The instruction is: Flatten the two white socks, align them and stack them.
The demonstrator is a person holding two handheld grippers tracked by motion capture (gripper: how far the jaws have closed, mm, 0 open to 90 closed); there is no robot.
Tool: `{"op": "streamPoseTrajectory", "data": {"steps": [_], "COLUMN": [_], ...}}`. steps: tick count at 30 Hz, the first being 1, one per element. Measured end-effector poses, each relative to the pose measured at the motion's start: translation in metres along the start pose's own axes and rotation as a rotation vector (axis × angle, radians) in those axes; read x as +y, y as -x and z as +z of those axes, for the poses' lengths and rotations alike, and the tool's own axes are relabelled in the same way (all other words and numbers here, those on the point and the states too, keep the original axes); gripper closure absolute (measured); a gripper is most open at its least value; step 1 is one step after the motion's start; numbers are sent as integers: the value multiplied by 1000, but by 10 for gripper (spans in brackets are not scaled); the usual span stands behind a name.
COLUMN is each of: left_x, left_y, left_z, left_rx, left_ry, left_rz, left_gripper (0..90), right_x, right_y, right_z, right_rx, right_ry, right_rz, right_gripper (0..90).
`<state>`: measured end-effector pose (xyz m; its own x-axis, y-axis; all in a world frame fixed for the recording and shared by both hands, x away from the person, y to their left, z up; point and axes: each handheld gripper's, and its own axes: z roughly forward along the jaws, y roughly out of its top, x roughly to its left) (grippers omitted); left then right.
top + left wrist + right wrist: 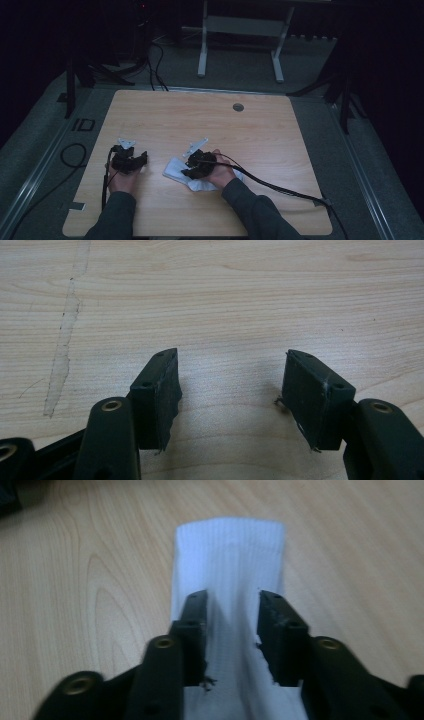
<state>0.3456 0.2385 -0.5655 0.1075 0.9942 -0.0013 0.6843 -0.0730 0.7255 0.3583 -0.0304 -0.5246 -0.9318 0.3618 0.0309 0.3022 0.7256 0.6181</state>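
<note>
A white sock lies flat on the worktop, its ribbed cuff pointing to 12 o'clock in the right gripper view. The right gripper sits over it, fingers parted, with a strip of sock between them; they do not pinch it. In the high view the sock pokes out at 9 o'clock of that gripper. The left gripper, well apart at 9 o'clock of the sock, has its fingers wide over bare wood.
</note>
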Motion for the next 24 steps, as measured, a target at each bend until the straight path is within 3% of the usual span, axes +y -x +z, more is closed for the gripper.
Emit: {"op": "streamPoseTrajectory", "data": {"steps": [3, 6, 10, 14, 16, 24], "left_x": [1, 2, 5, 10, 12, 16], "left_y": [1, 3, 7, 16, 24, 61], "left_z": [-2, -6, -14, -27, -31, -40], "left_rx": [-3, -14, -98, -172, -196, -284], "left_ry": [-13, -37, -43, 9, 14, 28], "left_rz": [5, 2, -1, 20, 44, 157], "left_gripper": [448, 587, 752, 861, 891, 896], "right_x": [3, 5, 5, 4, 2, -15], "right_y": [1, 3, 6, 5, 4, 13], "right_z": [-11, -22, -34, -44, -49, -74], "right_rx": [-25, -61, -111, -170, -188, -232], "right_ry": [3, -16, -58, -100, -105, -94], "right_rz": [-14, -32, -54, -84, -93, -28], "right_gripper": [549, 525, 518, 516, 520, 595]}}
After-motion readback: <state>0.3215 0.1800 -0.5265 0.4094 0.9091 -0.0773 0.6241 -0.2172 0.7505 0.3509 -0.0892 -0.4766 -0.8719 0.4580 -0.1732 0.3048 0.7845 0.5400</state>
